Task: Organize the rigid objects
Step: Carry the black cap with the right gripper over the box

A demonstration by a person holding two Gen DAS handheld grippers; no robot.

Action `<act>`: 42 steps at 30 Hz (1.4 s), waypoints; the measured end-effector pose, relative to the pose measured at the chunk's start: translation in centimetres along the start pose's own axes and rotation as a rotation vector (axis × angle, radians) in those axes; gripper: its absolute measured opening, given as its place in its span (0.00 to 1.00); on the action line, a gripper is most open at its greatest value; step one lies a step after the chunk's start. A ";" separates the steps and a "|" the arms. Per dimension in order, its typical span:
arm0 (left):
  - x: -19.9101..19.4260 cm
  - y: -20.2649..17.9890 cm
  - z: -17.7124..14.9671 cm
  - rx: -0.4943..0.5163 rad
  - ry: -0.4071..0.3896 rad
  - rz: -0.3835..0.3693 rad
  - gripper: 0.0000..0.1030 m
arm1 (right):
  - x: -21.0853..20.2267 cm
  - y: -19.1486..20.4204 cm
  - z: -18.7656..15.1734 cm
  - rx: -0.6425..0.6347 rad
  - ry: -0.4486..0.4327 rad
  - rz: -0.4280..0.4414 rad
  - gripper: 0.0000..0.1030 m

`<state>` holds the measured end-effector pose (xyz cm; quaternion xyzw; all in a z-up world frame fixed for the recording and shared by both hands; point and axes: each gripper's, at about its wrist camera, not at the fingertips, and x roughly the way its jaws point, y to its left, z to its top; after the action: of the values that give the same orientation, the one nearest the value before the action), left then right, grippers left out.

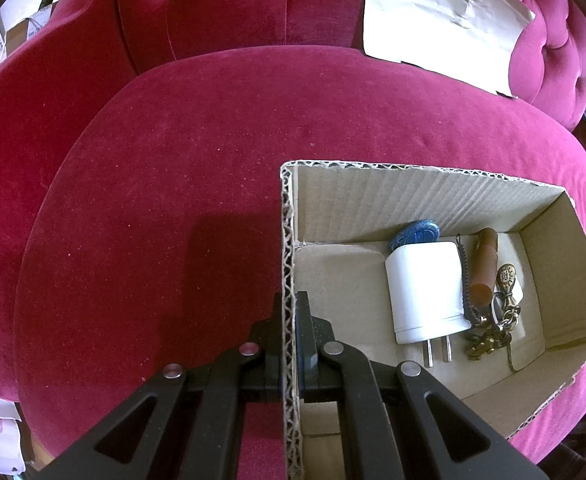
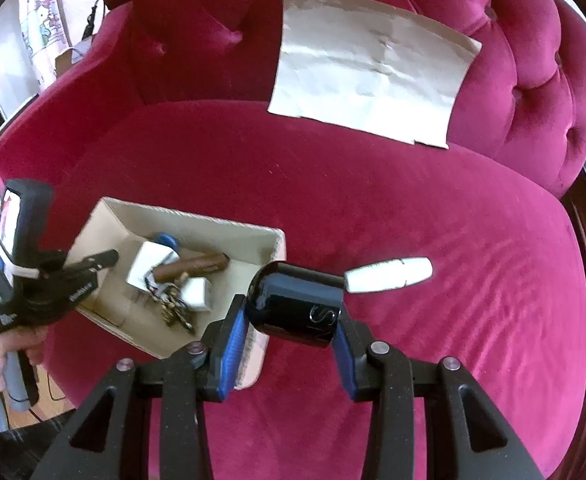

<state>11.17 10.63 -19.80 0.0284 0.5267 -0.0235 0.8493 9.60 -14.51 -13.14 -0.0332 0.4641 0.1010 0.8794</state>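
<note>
The plush crimson velvet armchair seat (image 1: pixel 173 200) bears a raw corrugated cardboard box (image 1: pixel 289 240); beside the box, a glossy black plastic cylinder (image 2: pixel 297 304).

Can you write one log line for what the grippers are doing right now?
left gripper: shut on cardboard box wall | right gripper: holding black bottle | white tube: on sofa

A deep pink velvet sofa (image 2: pixel 433 208) with a button-tufted back fills both views. A creased sheet of pale brown paper (image 2: pixel 369 68) leans against the backrest, its lower edge resting on the seat cushion. Past the sofa's arm, at the upper left of the right wrist view, a white cloth with a cartoon print (image 2: pixel 39 28) hangs
</note>
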 end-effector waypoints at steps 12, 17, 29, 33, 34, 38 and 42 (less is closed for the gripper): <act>0.0 0.1 0.0 -0.002 0.001 -0.003 0.03 | 0.6 3.1 1.4 -0.011 -0.011 0.043 0.41; 0.0 -0.2 0.0 0.004 0.000 0.005 0.03 | 1.2 4.6 1.8 -0.012 -0.006 0.064 0.41; 0.0 0.2 -0.1 -0.003 -0.001 -0.007 0.03 | 2.9 7.5 2.7 -0.029 0.021 0.097 0.41; -0.1 0.3 -0.1 -0.004 0.000 -0.011 0.03 | 3.5 8.3 3.1 -0.030 0.029 0.109 0.41; -0.1 0.3 -0.1 -0.004 0.000 -0.012 0.03 | 3.7 8.5 3.2 -0.030 0.030 0.112 0.41; -0.1 0.5 0.0 -0.002 0.000 -0.015 0.03 | 4.4 9.3 3.4 -0.036 0.039 0.132 0.41; 0.0 0.6 -0.1 0.002 -0.001 -0.015 0.03 | 4.9 10.0 3.5 -0.042 0.048 0.150 0.41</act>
<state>11.13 11.19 -19.77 0.0253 0.5262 -0.0306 0.8494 13.04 -3.48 -14.84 -0.0190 0.4838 0.1752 0.8572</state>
